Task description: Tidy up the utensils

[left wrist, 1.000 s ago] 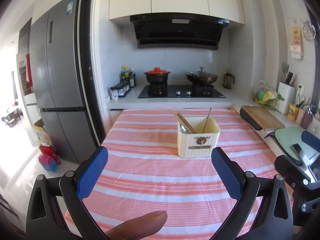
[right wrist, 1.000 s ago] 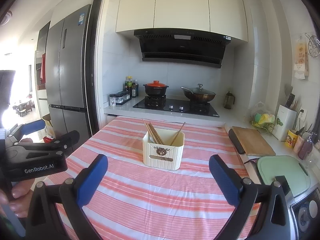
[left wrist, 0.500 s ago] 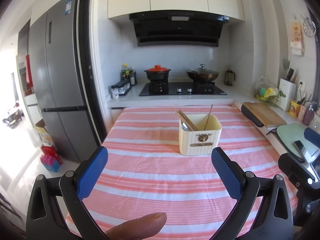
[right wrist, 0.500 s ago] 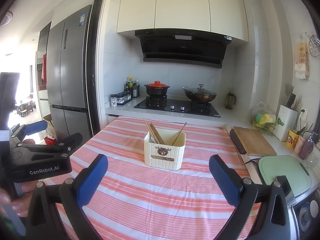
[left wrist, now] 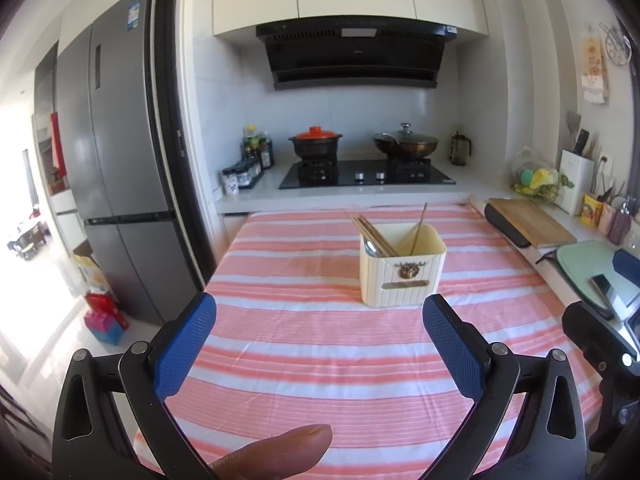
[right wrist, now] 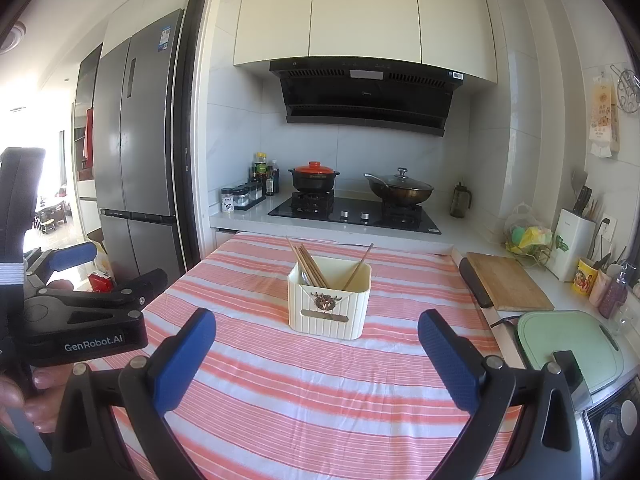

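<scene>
A cream ribbed utensil holder (left wrist: 402,270) stands upright on the pink-and-white striped tablecloth (left wrist: 320,360); it also shows in the right wrist view (right wrist: 329,304). Several wooden chopsticks (left wrist: 374,230) lean in its left part, beside a spoon bowl (left wrist: 371,248), and a single stick (left wrist: 420,224) leans in its right part. My left gripper (left wrist: 319,340) is open and empty, held above the near cloth, short of the holder. My right gripper (right wrist: 317,354) is open and empty too, just in front of the holder. The left gripper's body (right wrist: 80,320) shows at the right wrist view's left edge.
Behind the table is a counter with a hob (left wrist: 366,174), a black pot with a red lid (left wrist: 316,144) and a lidded wok (left wrist: 405,145). A wooden board (left wrist: 530,224) and a green appliance (right wrist: 568,346) lie to the right. A fridge (left wrist: 120,160) stands left.
Both grippers have drifted slightly, so the holder sits a little differently in each view. Both stay open and empty.
</scene>
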`<state>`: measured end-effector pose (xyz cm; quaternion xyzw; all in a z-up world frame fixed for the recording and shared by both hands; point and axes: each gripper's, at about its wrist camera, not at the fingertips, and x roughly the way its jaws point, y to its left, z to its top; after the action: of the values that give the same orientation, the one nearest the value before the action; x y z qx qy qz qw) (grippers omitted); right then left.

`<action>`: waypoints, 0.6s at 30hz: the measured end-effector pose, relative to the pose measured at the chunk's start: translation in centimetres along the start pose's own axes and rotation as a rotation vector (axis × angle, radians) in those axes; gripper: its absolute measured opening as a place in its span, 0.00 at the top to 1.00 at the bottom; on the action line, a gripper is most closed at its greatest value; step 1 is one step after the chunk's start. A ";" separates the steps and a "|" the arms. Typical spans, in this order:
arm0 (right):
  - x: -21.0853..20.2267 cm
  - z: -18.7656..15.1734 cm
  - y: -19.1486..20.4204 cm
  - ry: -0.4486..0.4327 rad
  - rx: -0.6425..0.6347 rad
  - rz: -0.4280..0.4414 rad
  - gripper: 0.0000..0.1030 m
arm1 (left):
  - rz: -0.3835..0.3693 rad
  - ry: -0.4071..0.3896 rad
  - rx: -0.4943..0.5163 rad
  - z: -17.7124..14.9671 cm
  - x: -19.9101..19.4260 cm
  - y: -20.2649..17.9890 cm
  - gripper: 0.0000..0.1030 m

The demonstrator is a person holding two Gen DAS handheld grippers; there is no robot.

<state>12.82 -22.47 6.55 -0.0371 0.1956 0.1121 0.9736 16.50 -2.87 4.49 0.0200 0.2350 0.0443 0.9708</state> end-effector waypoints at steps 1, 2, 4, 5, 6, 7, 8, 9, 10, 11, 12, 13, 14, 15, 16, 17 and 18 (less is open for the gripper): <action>0.0 0.0 0.0 0.000 0.000 0.000 0.00 | 0.000 0.001 0.000 0.0 0.0 0.0 0.00; 0.0 0.0 0.0 0.000 0.001 0.000 0.00 | -0.001 0.002 0.000 0.0 0.0 -0.1 0.00; 0.0 0.0 0.0 0.000 0.002 0.001 0.00 | -0.001 0.003 0.004 0.0 0.0 -0.1 0.00; 0.0 0.0 0.0 0.001 0.002 0.001 0.00 | -0.001 0.003 0.007 -0.1 0.1 -0.2 0.00; -0.1 0.0 0.0 0.001 0.002 0.001 0.00 | -0.001 0.004 0.009 -0.1 0.1 -0.2 0.00; 0.0 0.0 0.1 0.000 0.002 0.001 0.00 | -0.001 0.004 0.010 -0.1 0.1 -0.3 0.00; 0.0 0.0 0.1 0.001 0.002 0.001 0.00 | -0.002 0.005 0.011 -0.1 0.1 -0.3 0.00; 0.0 0.0 0.1 0.000 0.002 -0.001 0.00 | -0.003 0.007 0.012 -0.1 0.1 -0.3 0.00; 0.0 0.0 0.1 0.001 0.002 0.000 0.00 | -0.003 0.009 0.012 -0.1 0.1 -0.3 0.00; 0.0 0.0 0.0 0.001 0.003 0.001 0.00 | -0.004 0.010 0.012 -0.1 0.2 -0.3 0.00; 0.0 0.0 0.0 0.001 0.003 0.002 0.00 | -0.005 0.011 0.013 -0.1 0.2 -0.3 0.00; 0.0 -0.1 0.1 0.001 0.003 0.001 0.00 | -0.007 0.012 0.013 -0.1 0.2 -0.3 0.00; 0.0 -0.2 0.1 0.002 0.004 0.001 0.00 | -0.008 0.013 0.013 -0.1 0.2 -0.4 0.00; 0.0 -0.2 0.1 0.002 0.004 0.002 0.00 | -0.008 0.013 0.014 -0.1 0.3 -0.4 0.00; -0.1 -0.2 0.1 0.002 0.003 0.002 0.00 | -0.008 0.014 0.016 -0.1 0.3 -0.4 0.00; 0.0 -0.2 0.1 0.002 0.003 0.002 0.00 | -0.009 0.015 0.016 -0.1 0.3 -0.4 0.00; 0.0 -0.2 0.1 0.003 0.003 0.002 0.00 | -0.009 0.015 0.016 -0.2 0.4 -0.5 0.00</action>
<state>12.70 -22.42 6.40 -0.0358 0.1970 0.1126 0.9733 16.78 -3.28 4.15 0.0265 0.2428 0.0382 0.9690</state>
